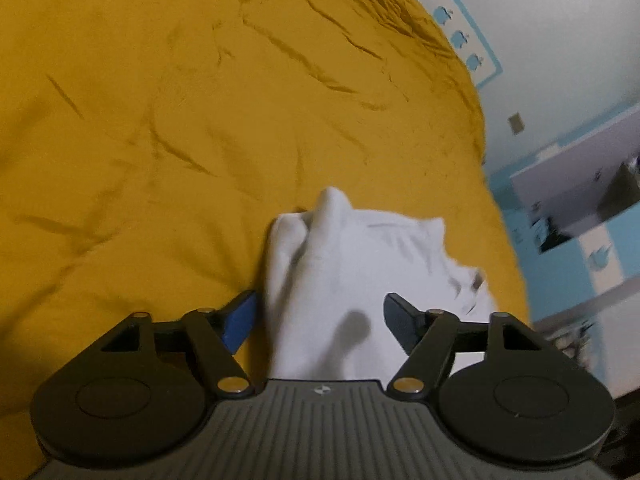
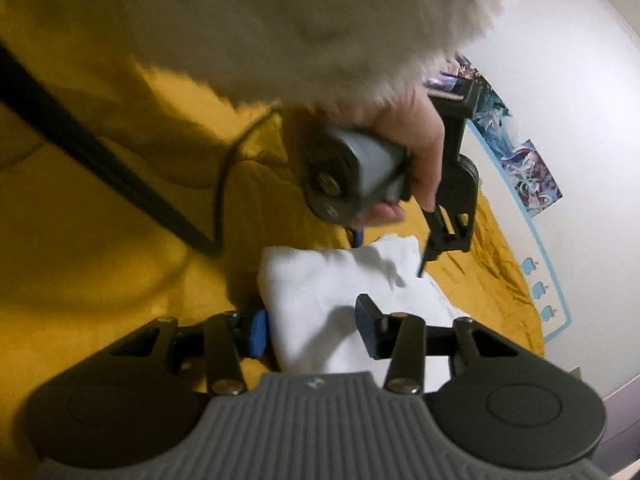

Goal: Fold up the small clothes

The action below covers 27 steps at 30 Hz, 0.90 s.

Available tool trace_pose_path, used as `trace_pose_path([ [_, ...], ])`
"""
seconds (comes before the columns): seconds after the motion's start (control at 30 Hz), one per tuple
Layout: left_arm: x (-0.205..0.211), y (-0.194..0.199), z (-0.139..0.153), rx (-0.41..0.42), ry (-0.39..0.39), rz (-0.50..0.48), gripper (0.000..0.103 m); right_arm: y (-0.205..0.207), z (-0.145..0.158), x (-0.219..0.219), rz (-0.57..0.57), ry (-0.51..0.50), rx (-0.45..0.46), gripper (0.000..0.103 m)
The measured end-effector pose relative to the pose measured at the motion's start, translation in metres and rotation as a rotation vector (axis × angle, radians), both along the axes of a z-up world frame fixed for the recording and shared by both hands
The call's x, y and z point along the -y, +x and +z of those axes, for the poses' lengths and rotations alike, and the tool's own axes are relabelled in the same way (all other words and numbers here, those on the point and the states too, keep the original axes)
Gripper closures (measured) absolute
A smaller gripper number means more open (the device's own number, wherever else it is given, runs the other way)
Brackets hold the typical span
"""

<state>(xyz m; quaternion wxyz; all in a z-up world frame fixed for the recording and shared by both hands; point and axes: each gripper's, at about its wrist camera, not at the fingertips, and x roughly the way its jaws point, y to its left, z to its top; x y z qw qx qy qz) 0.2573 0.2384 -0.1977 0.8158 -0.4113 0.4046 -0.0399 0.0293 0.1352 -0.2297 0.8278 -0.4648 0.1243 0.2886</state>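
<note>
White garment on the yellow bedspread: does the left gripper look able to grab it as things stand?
Probably yes. The left gripper is open with the white garment lying directly between its fingers on the yellow bedspread, and nothing sits between them. The right gripper is open over the same cloth.

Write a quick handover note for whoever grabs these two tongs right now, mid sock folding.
Left tongs: open, straddling the white garment, nothing gripped.
Right tongs: open over the same white garment's near end, nothing gripped.
The garment lies bunched on the yellow bedspread; the person's left hand works from the far side.
Done: garment looks partly gathered; how far folded is unclear.
Left: finish and flatten the fold.
</note>
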Motion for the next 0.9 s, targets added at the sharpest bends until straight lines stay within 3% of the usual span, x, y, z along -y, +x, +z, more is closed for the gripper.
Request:
trace_pose_path([
  [0.13,0.002,0.014,-0.004,-0.009,-0.039,-0.003,0.012,0.000,0.000,-0.001,0.006,0.009,0.008,0.063],
  [0.23,0.005,0.022,0.000,-0.012,-0.020,-0.048,0.017,-0.006,-0.004,-0.002,0.024,0.014,0.019,0.068],
  [0.3,0.008,0.024,0.004,-0.016,0.019,-0.087,0.048,-0.006,-0.005,-0.003,0.026,0.020,0.016,0.073],
  [0.33,0.008,0.024,0.005,-0.013,0.028,-0.100,0.058,-0.009,-0.007,-0.006,0.026,0.022,0.005,0.080],
  [0.37,0.006,0.023,0.005,-0.013,0.030,-0.105,0.083,-0.008,-0.008,-0.004,0.024,0.026,-0.004,0.088],
  [0.4,0.004,0.021,0.003,-0.012,0.019,-0.102,0.087,-0.010,-0.008,-0.004,0.021,0.029,-0.012,0.092],
  [0.57,0.002,0.016,0.007,0.023,-0.016,-0.095,0.087,-0.004,0.007,0.008,0.003,0.099,-0.062,0.101],
  [0.77,0.015,0.010,0.037,0.057,0.021,-0.040,0.087,0.005,0.037,0.033,-0.068,0.247,-0.122,0.101],
  [0.9,0.035,0.018,0.055,0.087,-0.006,-0.039,0.087,0.015,0.068,0.061,-0.149,0.369,-0.148,0.101],
])
